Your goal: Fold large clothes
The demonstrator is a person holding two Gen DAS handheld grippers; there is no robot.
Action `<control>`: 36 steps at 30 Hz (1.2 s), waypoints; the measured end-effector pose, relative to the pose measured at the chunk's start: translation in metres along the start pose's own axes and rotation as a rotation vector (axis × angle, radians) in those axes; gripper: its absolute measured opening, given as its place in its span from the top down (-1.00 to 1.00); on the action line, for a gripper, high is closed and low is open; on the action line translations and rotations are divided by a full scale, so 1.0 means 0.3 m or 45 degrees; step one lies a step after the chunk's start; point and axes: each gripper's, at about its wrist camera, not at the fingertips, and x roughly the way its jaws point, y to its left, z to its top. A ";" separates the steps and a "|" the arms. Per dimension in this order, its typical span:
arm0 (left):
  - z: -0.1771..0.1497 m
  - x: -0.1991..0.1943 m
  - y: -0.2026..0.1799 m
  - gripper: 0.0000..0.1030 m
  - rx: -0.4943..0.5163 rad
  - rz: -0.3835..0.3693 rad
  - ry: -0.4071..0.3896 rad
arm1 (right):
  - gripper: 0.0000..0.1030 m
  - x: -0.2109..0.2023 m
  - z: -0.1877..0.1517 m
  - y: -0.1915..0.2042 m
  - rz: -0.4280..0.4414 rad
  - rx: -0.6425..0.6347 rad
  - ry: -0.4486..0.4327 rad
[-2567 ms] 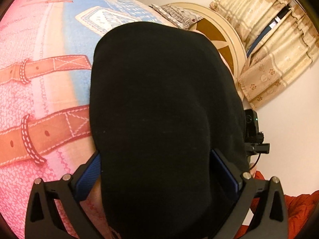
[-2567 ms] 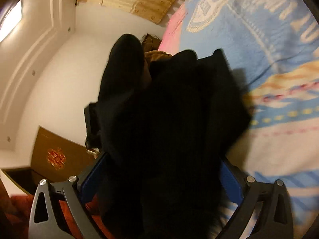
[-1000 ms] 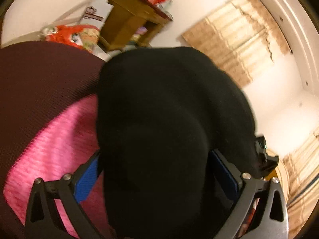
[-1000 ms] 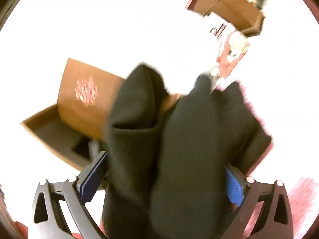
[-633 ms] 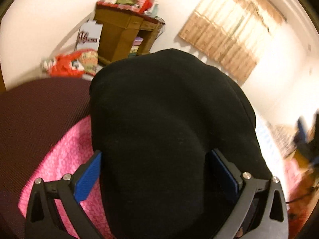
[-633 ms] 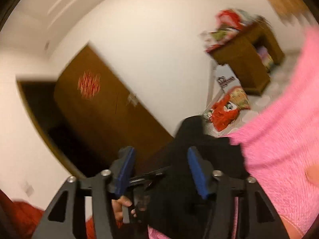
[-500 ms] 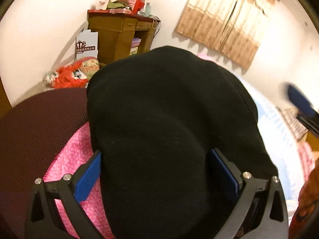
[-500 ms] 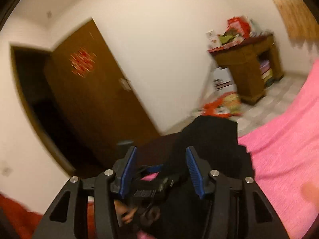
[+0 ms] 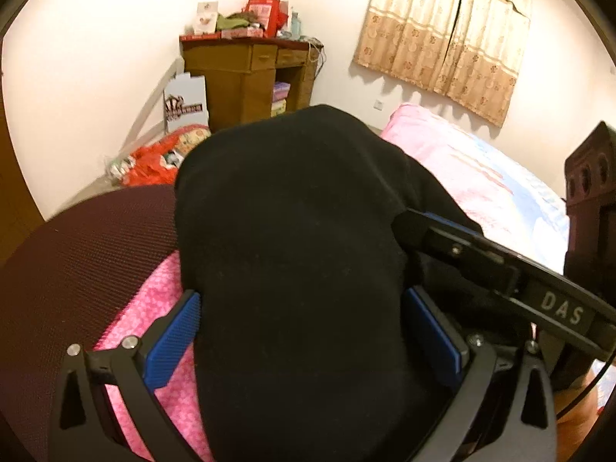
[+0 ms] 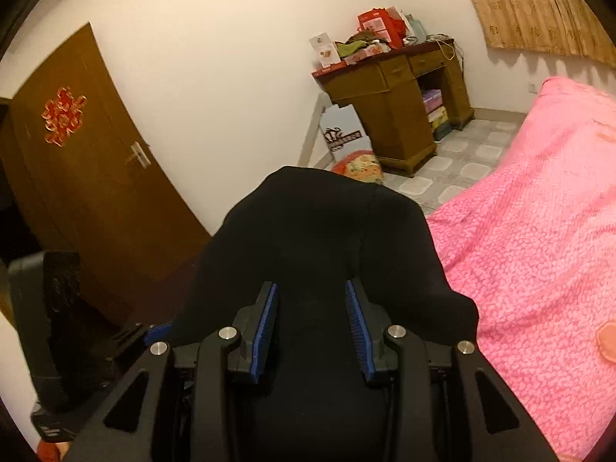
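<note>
Black garment held bunched in both grippers above the bed's pink end

The left gripper (image 9: 304, 342) clenches a thick wad of the black garment (image 9: 292, 231); the right gripper (image 10: 312, 331) is closing with cloth between its pads. The wad bulges forward along the fingers, its long axis unreadable. An uneven pinch could let layers slip onto the bed (image 10: 539, 254), spoiling the fold.
</note>
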 end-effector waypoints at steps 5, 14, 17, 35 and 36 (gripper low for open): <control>-0.025 -0.125 0.009 -1.00 0.031 0.120 -0.049 | -0.08 -0.192 -0.125 0.075 0.006 -0.097 -0.129; -0.052 -0.299 -0.062 -1.00 0.173 0.287 -0.164 | -0.70 -0.426 -0.180 0.171 -0.012 -0.032 -0.188; -0.063 -0.339 -0.104 -1.00 0.241 0.338 -0.226 | -0.70 -0.493 -0.180 0.181 -0.068 0.007 -0.223; -0.086 -0.370 -0.181 -1.00 0.237 0.356 -0.238 | -0.70 -0.723 -0.242 0.151 -0.200 0.130 -0.360; -0.101 -0.373 -0.194 -1.00 0.237 0.360 -0.244 | -0.70 -0.735 -0.242 0.155 -0.204 0.123 -0.367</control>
